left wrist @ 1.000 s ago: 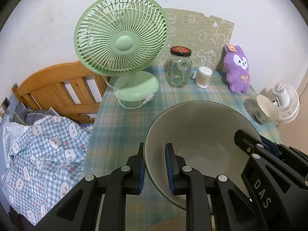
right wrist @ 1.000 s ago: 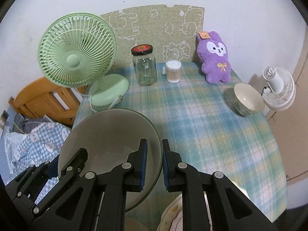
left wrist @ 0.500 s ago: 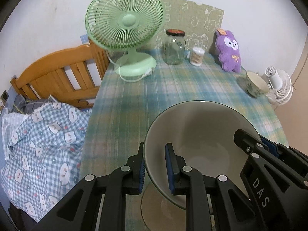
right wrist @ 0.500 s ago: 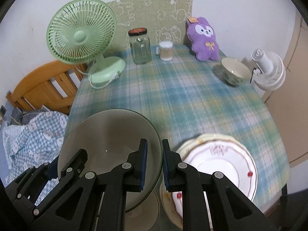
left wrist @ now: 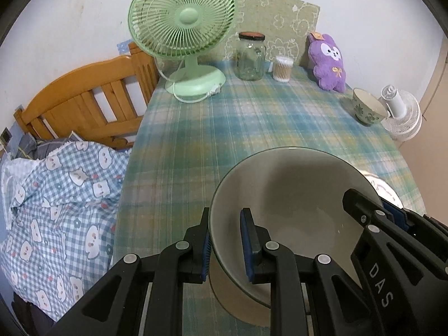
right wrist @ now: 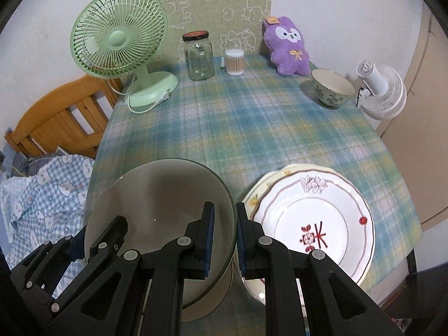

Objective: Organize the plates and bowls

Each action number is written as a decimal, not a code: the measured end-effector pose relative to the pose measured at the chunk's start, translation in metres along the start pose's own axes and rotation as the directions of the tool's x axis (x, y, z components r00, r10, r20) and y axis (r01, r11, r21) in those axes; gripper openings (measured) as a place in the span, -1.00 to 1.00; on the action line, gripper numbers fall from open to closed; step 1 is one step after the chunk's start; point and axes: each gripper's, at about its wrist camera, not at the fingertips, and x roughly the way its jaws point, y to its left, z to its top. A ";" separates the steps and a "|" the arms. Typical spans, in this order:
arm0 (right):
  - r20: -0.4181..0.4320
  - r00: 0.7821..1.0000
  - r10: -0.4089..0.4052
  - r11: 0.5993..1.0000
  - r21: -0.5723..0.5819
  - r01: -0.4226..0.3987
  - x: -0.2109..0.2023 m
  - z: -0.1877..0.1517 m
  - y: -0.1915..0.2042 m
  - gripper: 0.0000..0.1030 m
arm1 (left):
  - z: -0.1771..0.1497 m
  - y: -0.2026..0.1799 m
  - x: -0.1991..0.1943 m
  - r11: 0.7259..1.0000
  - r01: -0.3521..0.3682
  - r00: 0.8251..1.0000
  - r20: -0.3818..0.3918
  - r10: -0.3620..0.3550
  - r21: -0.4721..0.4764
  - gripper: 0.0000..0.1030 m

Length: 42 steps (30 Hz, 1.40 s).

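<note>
Two hand-held grippers hide the grey bowl (left wrist: pixel 291 196)'s near rim.

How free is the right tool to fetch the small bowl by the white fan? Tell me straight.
Probably not yet. The right tool is shut on the big bowl's rim, shared with the left tool. The cloth toward the small bowl looks free, so it could go once the big bowl is set down.
</note>
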 end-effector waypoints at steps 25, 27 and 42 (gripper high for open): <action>-0.108 0.994 -0.021 1.000 -0.016 0.020 0.030 -0.030 0.006 -0.65 | -0.031 0.006 0.023 1.000 -0.017 0.997 -0.081 0.019 0.019 -0.68; -0.110 0.994 -0.025 1.000 -0.020 0.023 0.031 -0.031 0.006 -0.65 | -0.031 0.005 0.023 1.000 -0.015 0.996 -0.088 0.017 0.022 -0.68; -0.152 0.987 -0.046 0.998 -0.044 0.040 0.031 -0.031 0.008 -0.65 | -0.034 0.006 0.024 1.000 0.000 0.995 -0.104 0.003 0.026 -0.46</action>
